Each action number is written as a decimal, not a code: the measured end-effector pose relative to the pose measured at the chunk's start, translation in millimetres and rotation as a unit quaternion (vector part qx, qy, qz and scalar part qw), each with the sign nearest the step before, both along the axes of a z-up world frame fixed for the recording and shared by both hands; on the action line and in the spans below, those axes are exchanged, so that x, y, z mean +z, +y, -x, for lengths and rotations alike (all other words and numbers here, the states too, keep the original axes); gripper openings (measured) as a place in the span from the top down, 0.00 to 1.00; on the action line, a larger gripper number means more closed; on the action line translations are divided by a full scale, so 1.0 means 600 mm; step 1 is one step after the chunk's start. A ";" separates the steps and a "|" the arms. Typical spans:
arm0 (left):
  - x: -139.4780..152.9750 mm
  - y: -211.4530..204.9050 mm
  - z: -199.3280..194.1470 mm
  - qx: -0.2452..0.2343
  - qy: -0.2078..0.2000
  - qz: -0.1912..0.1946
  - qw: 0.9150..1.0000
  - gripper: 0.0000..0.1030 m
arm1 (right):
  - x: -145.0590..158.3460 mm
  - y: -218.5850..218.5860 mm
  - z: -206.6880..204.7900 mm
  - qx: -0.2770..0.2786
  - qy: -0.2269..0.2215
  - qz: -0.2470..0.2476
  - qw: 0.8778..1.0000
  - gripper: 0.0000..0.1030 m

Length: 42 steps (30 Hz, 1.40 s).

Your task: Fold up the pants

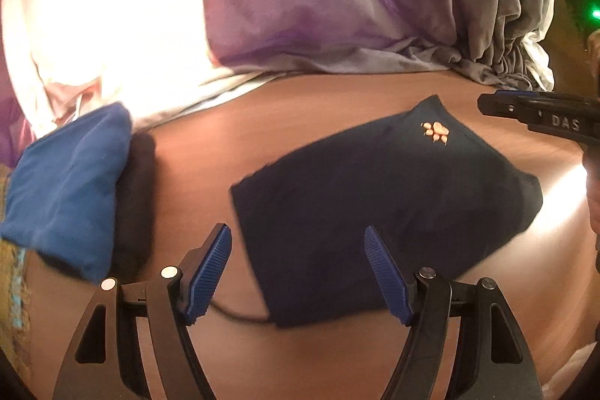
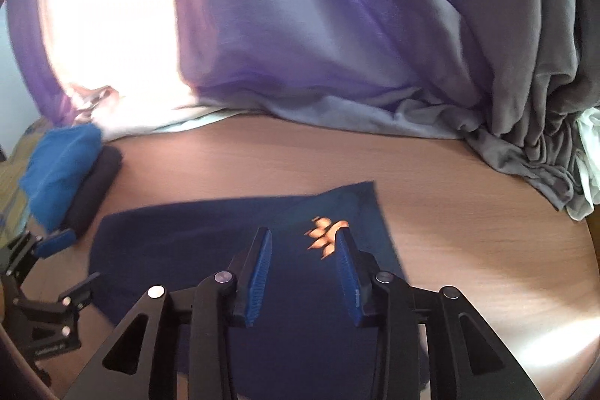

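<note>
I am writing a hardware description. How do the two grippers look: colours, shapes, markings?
Both the left gripper and right gripper have black linkage frames with triangular cut-outs, silver pivot pins and blue ribbed finger pads. White letters "DAS" mark the right gripper's side.

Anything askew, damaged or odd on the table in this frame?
Nothing damaged. The navy pants lie folded but skewed on the table, and a thin dark cord pokes from under their near edge. Both grippers are open above them.
</note>
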<state>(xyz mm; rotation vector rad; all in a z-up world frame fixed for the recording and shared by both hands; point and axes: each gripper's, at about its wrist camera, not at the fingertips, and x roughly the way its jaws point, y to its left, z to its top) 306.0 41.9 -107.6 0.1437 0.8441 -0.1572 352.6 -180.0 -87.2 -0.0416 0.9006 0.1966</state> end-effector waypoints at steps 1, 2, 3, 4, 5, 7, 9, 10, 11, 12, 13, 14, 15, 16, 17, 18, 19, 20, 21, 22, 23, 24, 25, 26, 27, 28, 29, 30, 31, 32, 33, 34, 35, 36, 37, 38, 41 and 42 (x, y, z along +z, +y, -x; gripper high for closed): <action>-0.001 0.009 0.010 0.006 0.002 0.003 1.000 0.29 | 0.001 0.008 0.010 0.005 -0.001 0.002 1.000 0.65; -0.002 0.014 0.016 0.008 0.003 0.005 1.000 0.29 | 0.002 0.018 0.021 0.012 -0.003 0.004 1.000 0.65; -0.003 0.019 0.020 0.010 0.004 0.008 1.000 0.29 | 0.001 0.029 0.031 0.020 -0.003 0.005 1.000 0.65; -0.007 0.027 0.027 0.016 0.006 0.011 1.000 0.29 | 0.001 0.039 0.040 0.027 -0.002 0.004 1.000 0.65; -0.008 0.030 0.029 0.019 0.007 0.014 1.000 0.29 | 0.001 0.051 0.050 0.037 -0.001 0.002 0.999 0.65; -0.015 0.044 0.038 0.028 0.010 0.027 0.999 0.29 | -0.002 0.071 0.064 0.055 0.001 -0.001 0.998 0.65; -0.022 0.054 0.040 0.037 0.014 0.043 0.998 0.30 | -0.007 0.091 0.076 0.071 0.007 -0.005 0.997 0.65; -0.027 0.063 0.040 0.044 0.018 0.060 0.997 0.31 | -0.013 0.101 0.081 0.082 0.011 -0.010 0.996 0.65; -0.032 0.069 0.038 0.049 0.021 0.072 0.996 0.34 | -0.018 0.109 0.084 0.087 0.015 -0.010 0.996 0.65; -0.035 0.071 0.037 0.052 0.023 0.078 0.995 0.35 | -0.027 0.117 0.086 0.093 0.025 -0.009 0.995 0.65; -0.040 0.077 0.034 0.055 0.024 0.088 0.994 0.38 | -0.037 0.125 0.088 0.099 0.036 -0.011 0.994 0.65; -0.042 0.079 0.033 0.058 0.023 0.094 0.994 0.38 | -0.044 0.130 0.089 0.100 0.044 -0.011 0.994 0.65; -0.044 0.082 0.030 0.060 0.022 0.100 0.993 0.38 | -0.050 0.136 0.090 0.102 0.052 -0.012 0.993 0.65; -0.046 0.084 0.026 0.061 0.022 0.106 0.992 0.38 | -0.054 0.141 0.092 0.105 0.055 -0.013 0.993 0.65; -0.048 0.087 0.024 0.064 0.023 0.110 0.992 0.39 | -0.057 0.147 0.093 0.107 0.055 -0.011 0.993 0.65; -0.050 0.092 0.023 0.066 0.024 0.116 0.991 0.40 | -0.060 0.153 0.093 0.111 0.055 -0.009 0.992 0.65; -0.050 0.096 0.023 0.067 0.023 0.119 0.990 0.40 | -0.063 0.158 0.093 0.116 0.055 -0.011 0.992 0.65; -0.051 0.097 0.024 0.067 0.022 0.118 0.991 0.40 | -0.065 0.165 0.093 0.121 0.056 -0.015 0.991 0.65; -0.053 0.099 0.026 0.067 0.022 0.113 0.991 0.40 | -0.065 0.172 0.095 0.127 0.056 -0.019 0.990 0.65; -0.057 0.100 0.029 0.066 0.023 0.100 0.993 0.41 | -0.066 0.182 0.096 0.136 0.055 -0.021 0.989 0.65; -0.058 0.102 0.031 0.064 0.023 0.092 0.993 0.42 | -0.067 0.190 0.097 0.142 0.053 -0.019 0.988 0.65; -0.060 0.105 0.034 0.063 0.024 0.087 0.994 0.42 | -0.067 0.200 0.097 0.151 0.050 -0.020 0.987 0.65; -0.061 0.111 0.038 0.061 0.027 0.085 0.994 0.42 | -0.070 0.208 0.098 0.156 0.048 -0.023 0.986 0.65; -0.062 0.116 0.042 0.064 0.027 0.084 0.994 0.42 | -0.071 0.216 0.098 0.160 0.048 -0.025 0.986 0.65; -0.062 0.121 0.046 0.067 0.028 0.084 0.994 0.42 | -0.075 0.225 0.097 0.166 0.052 -0.027 0.984 0.65; -0.062 0.127 0.049 0.070 0.029 0.086 0.993 0.42 | -0.078 0.231 0.097 0.172 0.055 -0.028 0.983 0.65; -0.063 0.131 0.052 0.073 0.031 0.087 0.993 0.42 | -0.083 0.239 0.098 0.180 0.057 -0.026 0.982 0.65; -0.064 0.135 0.055 0.076 0.033 0.087 0.993 0.42 | -0.087 0.243 0.098 0.187 0.058 -0.023 0.980 0.65; -0.067 0.136 0.055 0.078 0.034 0.088 0.992 0.42 | -0.093 0.249 0.097 0.193 0.061 -0.018 0.979 0.65; -0.070 0.138 0.057 0.079 0.037 0.092 0.992 0.42 | -0.099 0.253 0.097 0.198 0.066 -0.015 0.978 0.65; -0.071 0.139 0.057 0.079 0.038 0.095 0.992 0.42 | -0.103 0.255 0.097 0.200 0.069 -0.012 0.977 0.65; -0.073 0.139 0.058 0.079 0.039 0.098 0.991 0.42 | -0.111 0.258 0.097 0.201 0.075 -0.005 0.977 0.65; -0.075 0.138 0.058 0.079 0.041 0.101 0.991 0.42 | -0.115 0.258 0.098 0.203 0.077 -0.004 0.976 0.65; -0.076 0.137 0.058 0.078 0.043 0.105 0.991 0.42 | -0.118 0.258 0.099 0.203 0.078 -0.003 0.976 0.65; -0.077 0.136 0.059 0.076 0.044 0.109 0.990 0.42 | -0.120 0.258 0.100 0.204 0.078 0.001 0.976 0.65; -0.078 0.134 0.060 0.076 0.045 0.112 0.990 0.42 | -0.122 0.259 0.101 0.206 0.080 0.003 0.975 0.65; -0.078 0.132 0.062 0.074 0.044 0.113 0.990 0.42 | -0.128 0.258 0.103 0.208 0.087 0.011 0.974 0.65; -0.078 0.132 0.063 0.075 0.042 0.110 0.990 0.42 | -0.131 0.256 0.101 0.207 0.092 0.010 0.974 0.65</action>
